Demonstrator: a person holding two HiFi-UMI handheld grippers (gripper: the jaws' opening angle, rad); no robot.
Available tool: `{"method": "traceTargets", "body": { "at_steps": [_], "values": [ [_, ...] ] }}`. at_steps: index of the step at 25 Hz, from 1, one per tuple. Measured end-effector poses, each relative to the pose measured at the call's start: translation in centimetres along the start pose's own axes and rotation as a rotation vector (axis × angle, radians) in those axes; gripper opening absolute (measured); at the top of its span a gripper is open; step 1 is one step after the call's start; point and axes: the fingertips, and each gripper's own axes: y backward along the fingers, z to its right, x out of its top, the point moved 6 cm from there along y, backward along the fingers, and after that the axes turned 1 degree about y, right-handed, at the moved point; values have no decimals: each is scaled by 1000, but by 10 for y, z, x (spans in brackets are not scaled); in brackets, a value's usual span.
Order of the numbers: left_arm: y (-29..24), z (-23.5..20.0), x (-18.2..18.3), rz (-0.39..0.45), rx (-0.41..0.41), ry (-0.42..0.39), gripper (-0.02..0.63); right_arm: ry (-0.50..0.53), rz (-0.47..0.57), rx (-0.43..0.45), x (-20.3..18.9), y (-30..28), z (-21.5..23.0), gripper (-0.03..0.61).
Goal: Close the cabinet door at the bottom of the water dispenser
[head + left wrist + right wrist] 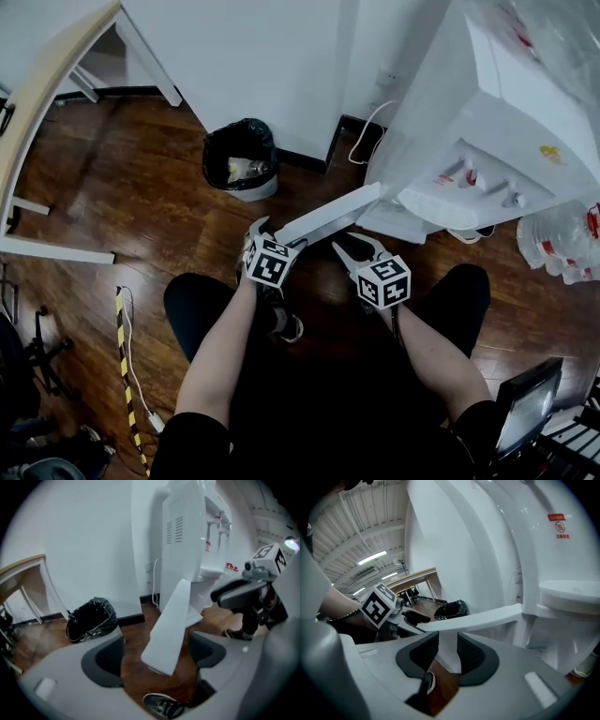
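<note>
The white water dispenser [469,122] stands at the upper right. Its bottom cabinet door [328,214] hangs open and juts out toward me. My left gripper [278,234] is at the door's free end. In the left gripper view its jaws [157,653] stand wide open on either side of the door's outer edge [168,625], and the pads are clear of it. My right gripper [359,246] faces the door's broad side. Its jaws [447,653] are a narrow gap apart, and the door's top edge [478,618] crosses just above them. The white panel shows through the gap. Whether the tips touch it is unclear.
A black-bagged bin [240,157] stands by the wall left of the dispenser. A wooden desk [37,84] fills the far left. A person's shoe [286,323] rests on the dark wood floor under the grippers. Clear plastic bags [562,239] lie at the right.
</note>
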Motion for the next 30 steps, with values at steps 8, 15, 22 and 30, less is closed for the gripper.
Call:
{"method": "traceTargets", "body": {
  "at_steps": [8, 15, 22, 30],
  "values": [
    [-2, 10, -8, -102, -22, -6, 284, -54, 37, -101, 11, 44, 19, 114],
    [7, 59, -26, -188, -45, 5, 246, -188, 14, -210, -8, 71, 29, 198],
    [0, 127, -42, -166, -115, 65, 240, -326, 45, -293, -13, 100, 40, 203],
    [6, 184, -30, -125, -115, 210, 268, -280, 23, -403, -71, 143, 28, 206]
  ]
}}
